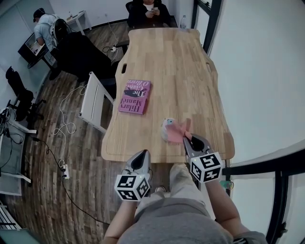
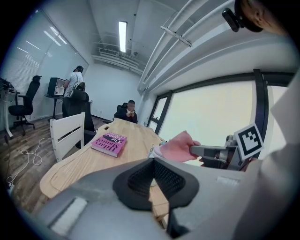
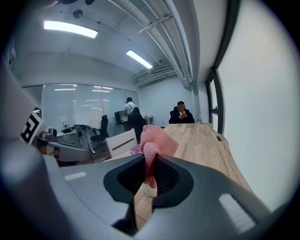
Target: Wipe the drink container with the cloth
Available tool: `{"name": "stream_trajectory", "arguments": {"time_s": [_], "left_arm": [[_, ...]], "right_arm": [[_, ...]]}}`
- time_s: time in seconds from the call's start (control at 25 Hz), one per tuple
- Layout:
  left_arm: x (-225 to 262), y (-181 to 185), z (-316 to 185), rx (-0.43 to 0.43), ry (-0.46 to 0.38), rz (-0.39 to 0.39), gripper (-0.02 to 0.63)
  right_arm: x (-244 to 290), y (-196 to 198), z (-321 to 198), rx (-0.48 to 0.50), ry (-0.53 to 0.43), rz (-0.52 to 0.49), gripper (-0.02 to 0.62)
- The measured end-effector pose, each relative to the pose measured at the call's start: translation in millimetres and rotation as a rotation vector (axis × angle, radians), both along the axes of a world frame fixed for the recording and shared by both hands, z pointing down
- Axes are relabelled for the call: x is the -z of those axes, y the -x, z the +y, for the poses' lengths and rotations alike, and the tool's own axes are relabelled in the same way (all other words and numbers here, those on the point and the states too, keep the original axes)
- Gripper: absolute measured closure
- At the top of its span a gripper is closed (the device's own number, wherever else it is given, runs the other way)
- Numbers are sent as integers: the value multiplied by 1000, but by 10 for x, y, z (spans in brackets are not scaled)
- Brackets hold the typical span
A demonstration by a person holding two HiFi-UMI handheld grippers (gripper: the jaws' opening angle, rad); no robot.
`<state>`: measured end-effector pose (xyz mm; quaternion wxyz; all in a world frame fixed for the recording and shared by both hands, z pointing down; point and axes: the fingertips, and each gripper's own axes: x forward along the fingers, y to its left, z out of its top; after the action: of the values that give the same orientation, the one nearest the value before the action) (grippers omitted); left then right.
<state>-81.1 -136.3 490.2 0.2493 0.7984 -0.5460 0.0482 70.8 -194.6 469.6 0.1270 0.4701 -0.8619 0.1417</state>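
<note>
A small pale drink container (image 1: 166,127) stands near the front edge of the wooden table (image 1: 167,62). A pink cloth (image 1: 179,131) hangs right beside it, bunched up, and my right gripper (image 1: 189,138) is shut on it. The right gripper view shows the cloth (image 3: 153,139) pinched between the jaws and sticking up. In the left gripper view the cloth (image 2: 177,146) covers most of the container (image 2: 153,150). My left gripper (image 1: 141,155) is off the table's front edge, to the left of the container, and is shut on nothing (image 2: 153,162).
A pink book (image 1: 135,96) lies on the table's left side. A white chair (image 1: 93,101) stands by the table's left edge. A person sits at the far end (image 1: 148,12), and another is at a desk (image 1: 45,26). Cables lie on the floor (image 1: 64,126).
</note>
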Motion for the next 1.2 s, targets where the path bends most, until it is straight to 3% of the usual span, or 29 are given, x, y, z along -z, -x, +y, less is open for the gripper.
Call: {"name": "stream_trajectory", "arguments": {"time_s": [1.2], "left_arm": [[-232, -17, -293, 43, 54, -1, 609]], "right_arm": [[-1215, 219, -212, 159, 240, 168, 565]]}}
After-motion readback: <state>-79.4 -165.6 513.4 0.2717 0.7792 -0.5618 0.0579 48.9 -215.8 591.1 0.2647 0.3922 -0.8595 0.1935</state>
